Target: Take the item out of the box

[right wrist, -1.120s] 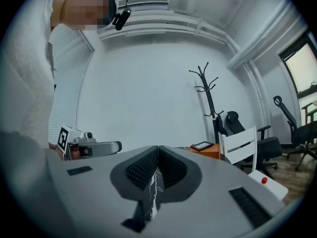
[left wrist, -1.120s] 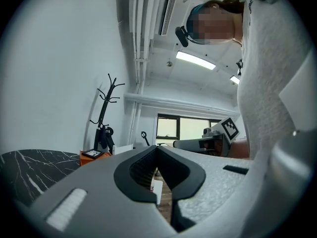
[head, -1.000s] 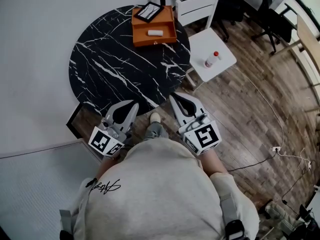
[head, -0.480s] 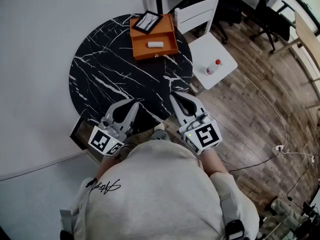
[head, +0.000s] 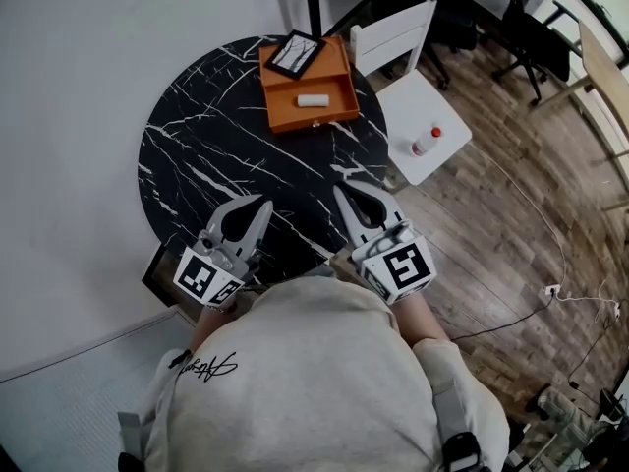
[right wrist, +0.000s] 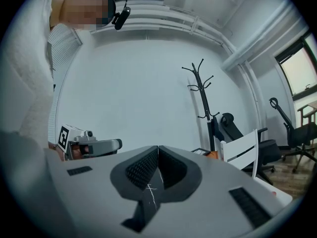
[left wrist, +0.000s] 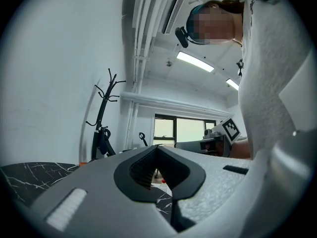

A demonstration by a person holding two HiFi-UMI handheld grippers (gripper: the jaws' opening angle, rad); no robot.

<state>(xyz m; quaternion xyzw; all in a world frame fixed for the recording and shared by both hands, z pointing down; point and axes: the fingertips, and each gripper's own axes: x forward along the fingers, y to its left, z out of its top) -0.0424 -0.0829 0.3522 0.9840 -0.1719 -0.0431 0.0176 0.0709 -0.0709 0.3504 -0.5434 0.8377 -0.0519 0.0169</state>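
— Ahead of my left claw (head: pixel 265 205) and right claw (head: pixel 340 189), well apart from both, the orange box (head: pixel 310 96) is sitting on the far side of the marble table (head: pixel 216 155).

— What are you missing?

— From the right gripper view only an orange sliver is showing beyond the jaws, and the box's inside is hidden there.

— And from above?

— One small white block (head: pixel 314 100) is lying flat inside, alone, its long axis running crosswise to where my claws are pointing. What it is, I cannot tell.

— Claws?

— Both are pinching shut on nothing, tips touching.
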